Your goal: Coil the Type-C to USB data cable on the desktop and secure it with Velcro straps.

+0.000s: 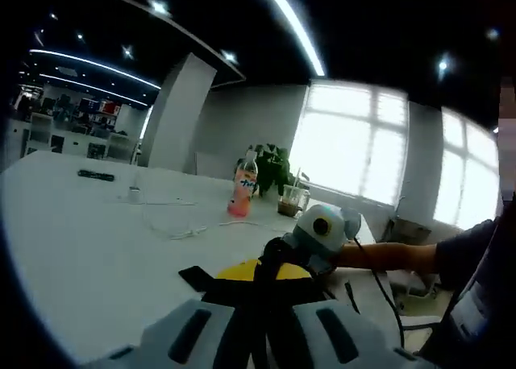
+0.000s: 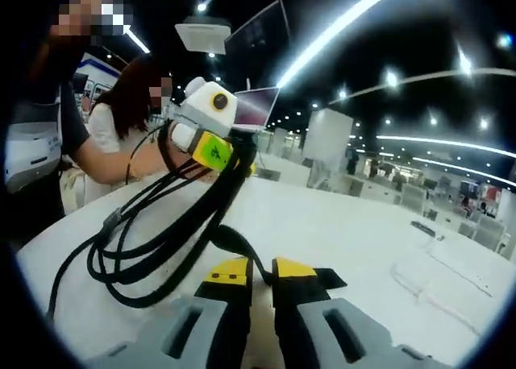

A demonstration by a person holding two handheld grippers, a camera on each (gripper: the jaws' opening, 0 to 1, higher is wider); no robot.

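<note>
Rising from the bottom of the left gripper view, the left gripper [image 1: 260, 282] has its grey jaws pressed together at yellow tips, with a dark strip showing between them; what that strip is cannot be made out, so whether anything is pinched there cannot be told. Just beyond the tips sits the right gripper [image 1: 310, 244], its body partly hidden behind them, with a person's sleeve [image 1: 463, 252] and forearm reaching in from the right.

In the right gripper view, the right gripper [image 2: 262, 274] shows yellow-tipped jaws standing nearly closed, a thin gap between them and nothing visibly held. Thick black cords [image 2: 161, 240] loop across the white desktop [image 2: 339, 224] toward the left gripper [image 2: 211, 147], which hangs above the surface near a seated person [image 2: 121, 127].

Farther out on the desktop [image 1: 72, 240], the white data cable [image 1: 173, 220] lies loose and uncoiled, thin and faint against the pale top; its plug ends are too small to tell apart. A pink bottle [image 1: 243, 188], a potted plant [image 1: 272, 169] and a glass cup [image 1: 292, 200] stand behind it. Bright windows [image 1: 355, 143], a column and ceiling light strips fill the room.
</note>
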